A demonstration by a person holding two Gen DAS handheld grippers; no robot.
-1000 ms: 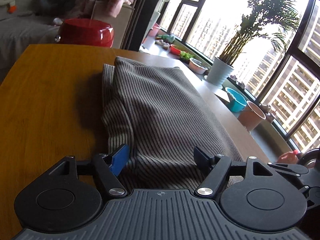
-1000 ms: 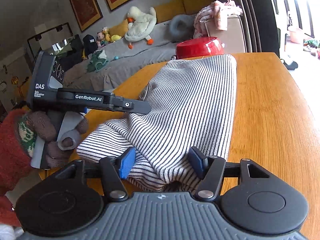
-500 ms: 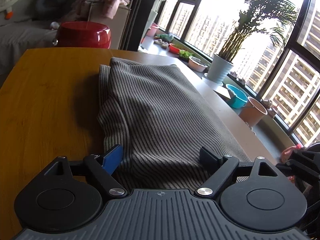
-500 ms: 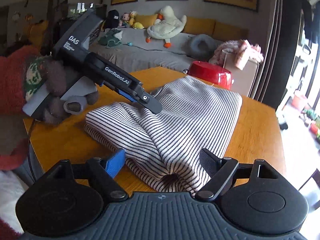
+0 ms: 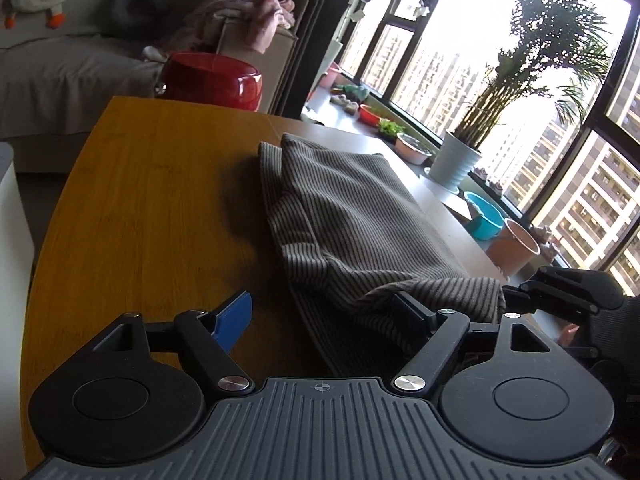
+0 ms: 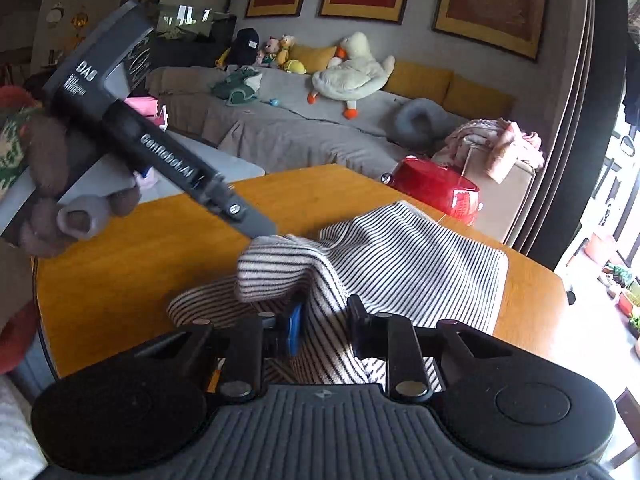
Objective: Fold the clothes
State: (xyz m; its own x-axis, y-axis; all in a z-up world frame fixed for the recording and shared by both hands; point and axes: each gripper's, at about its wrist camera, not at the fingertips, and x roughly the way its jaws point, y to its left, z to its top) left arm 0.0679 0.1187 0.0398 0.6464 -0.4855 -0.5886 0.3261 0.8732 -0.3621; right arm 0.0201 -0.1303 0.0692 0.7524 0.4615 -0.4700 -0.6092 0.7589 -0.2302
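The right gripper [image 6: 324, 326] has just been closing, and its fingers [image 6: 294, 330] now stand narrow with the near edge of the striped garment [image 6: 400, 264] bunched between them. The pads look pressed into the cloth, so I judge this a fresh pinch on the near hem. To do the fold well, that pinch should take every layer of the hem, then lift just clear of the wooden surface [image 6: 132, 280] and carry the edge toward the far end, low and level, so the cloth lands square on itself.

The left gripper [image 5: 322, 314] stands wide, its jaws having eased in a little. The blue finger [image 5: 234, 316] hangs over bare surface on the left, apart from the cloth. The dark right one touches the raised fold. Nothing is gripped there, so it should take the matching corner before both hands move together.

Farther off, the garment lies flat, reaching toward the red pot [image 6: 436, 188] beyond the far edge.
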